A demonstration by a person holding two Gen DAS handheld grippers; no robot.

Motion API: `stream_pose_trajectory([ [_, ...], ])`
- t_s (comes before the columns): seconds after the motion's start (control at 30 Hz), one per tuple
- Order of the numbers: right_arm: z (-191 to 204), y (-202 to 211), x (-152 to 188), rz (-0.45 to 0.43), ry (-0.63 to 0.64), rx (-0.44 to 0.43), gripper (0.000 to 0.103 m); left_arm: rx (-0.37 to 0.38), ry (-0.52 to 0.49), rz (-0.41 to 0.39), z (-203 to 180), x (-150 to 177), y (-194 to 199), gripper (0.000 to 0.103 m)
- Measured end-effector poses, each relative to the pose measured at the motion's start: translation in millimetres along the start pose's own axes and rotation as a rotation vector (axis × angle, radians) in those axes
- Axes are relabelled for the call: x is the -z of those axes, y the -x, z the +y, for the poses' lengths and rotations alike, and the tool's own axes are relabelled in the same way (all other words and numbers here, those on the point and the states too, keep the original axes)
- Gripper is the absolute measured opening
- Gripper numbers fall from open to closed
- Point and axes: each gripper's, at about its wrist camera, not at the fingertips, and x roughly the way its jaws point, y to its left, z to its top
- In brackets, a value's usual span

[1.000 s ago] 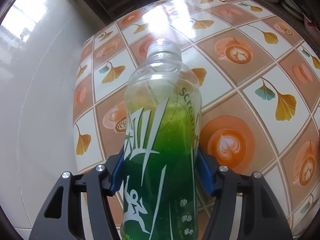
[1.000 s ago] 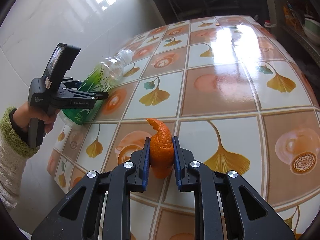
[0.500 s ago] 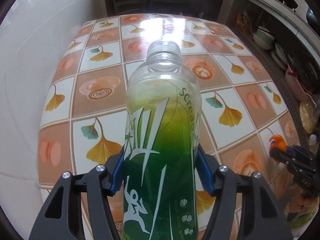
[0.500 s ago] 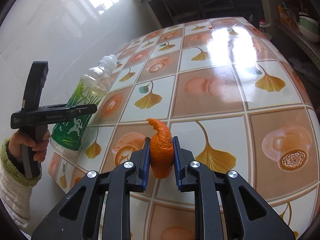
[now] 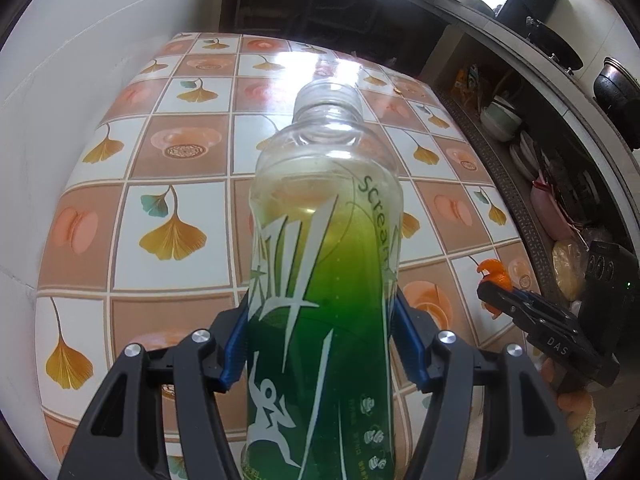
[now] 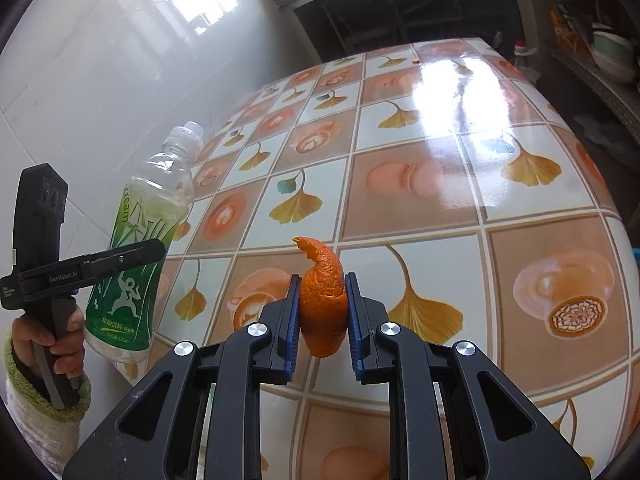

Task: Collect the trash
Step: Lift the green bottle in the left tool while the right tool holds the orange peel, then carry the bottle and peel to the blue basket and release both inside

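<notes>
1. Above the table (image 5: 180,168), the left gripper (image 5: 324,344) has its blue pads pressed on either side of a green-labelled bottle (image 5: 324,280), jaws standing fairly wide around its body; the bottle has no cap on.
2. In the right wrist view the bottle (image 6: 140,248) hangs clear of the table (image 6: 440,200) by the white wall (image 6: 80,80), neck tilted up and away, with the left gripper (image 6: 132,254) clamped across its middle.
3. A second ago the bottle lay lower and more level, close to the table edge; since then it has risen and turned more upright.
4. The left wrist view has swung: a second ago it faced the wall and the table's corner, now it looks along the whole table with shelves (image 5: 520,140) at the right.
5. The right gripper (image 6: 322,312) is closed narrowly on an orange peel (image 6: 322,304), held above the table, its pointed tip up.
6. The peel (image 5: 494,274) and right gripper (image 5: 492,292) have come into the left view's right edge; a second ago they were out of it.
7. The peel's grip and place are unchanged from a second ago.
</notes>
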Motion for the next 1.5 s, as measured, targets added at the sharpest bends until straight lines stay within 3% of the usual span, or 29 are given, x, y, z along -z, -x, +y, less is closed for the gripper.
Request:
stream_pose_trajectory([
  [1.2,-4.9,11.0,-1.8,-0.024,-0.015,-0.001,0.019,0.040,-0.036,-0.023,-19.6,-2.1,5.6,0.060],
  [1.37,-15.3,32.8,-6.5,-0.077,-0.046,-0.016,0.019,0.074,-0.068,-0.033,-39.1,-7.5,5.9,0.060],
  [1.5,-43.8,68.6,-6.7,-0.153,-0.111,-0.002,0.019,0.123,-0.145,-0.046,-79.1,-19.6,4.6,0.060],
])
